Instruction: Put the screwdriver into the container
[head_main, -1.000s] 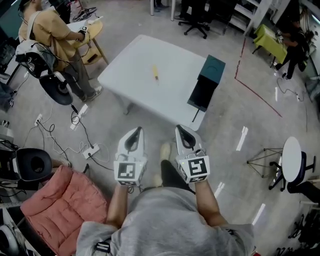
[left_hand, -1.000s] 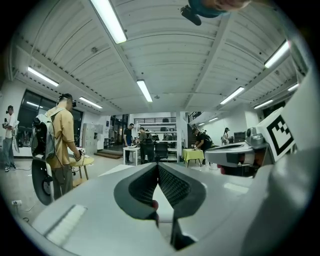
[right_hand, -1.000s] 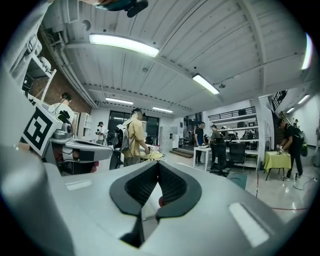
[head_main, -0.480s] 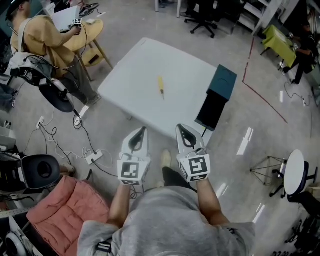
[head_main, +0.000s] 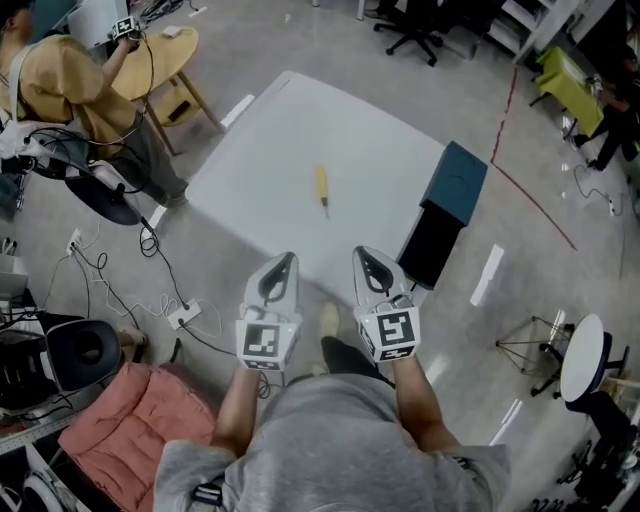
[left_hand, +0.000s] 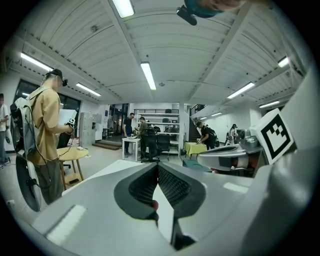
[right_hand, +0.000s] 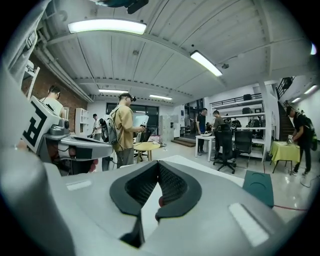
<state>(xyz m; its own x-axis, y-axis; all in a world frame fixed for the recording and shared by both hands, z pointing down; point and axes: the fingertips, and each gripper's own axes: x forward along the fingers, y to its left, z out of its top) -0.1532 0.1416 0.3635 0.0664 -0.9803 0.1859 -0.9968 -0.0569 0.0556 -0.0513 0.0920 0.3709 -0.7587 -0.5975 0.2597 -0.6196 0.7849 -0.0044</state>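
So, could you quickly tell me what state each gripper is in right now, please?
Left gripper: closed, holding nothing.
Right gripper: closed, holding nothing.

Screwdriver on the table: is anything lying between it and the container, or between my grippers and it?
Nothing visible. Only bare table lies between the screwdriver and the container by the table's right edge. The left gripper and right gripper, both shut and empty, hover at the near edge with open tabletop ahead.
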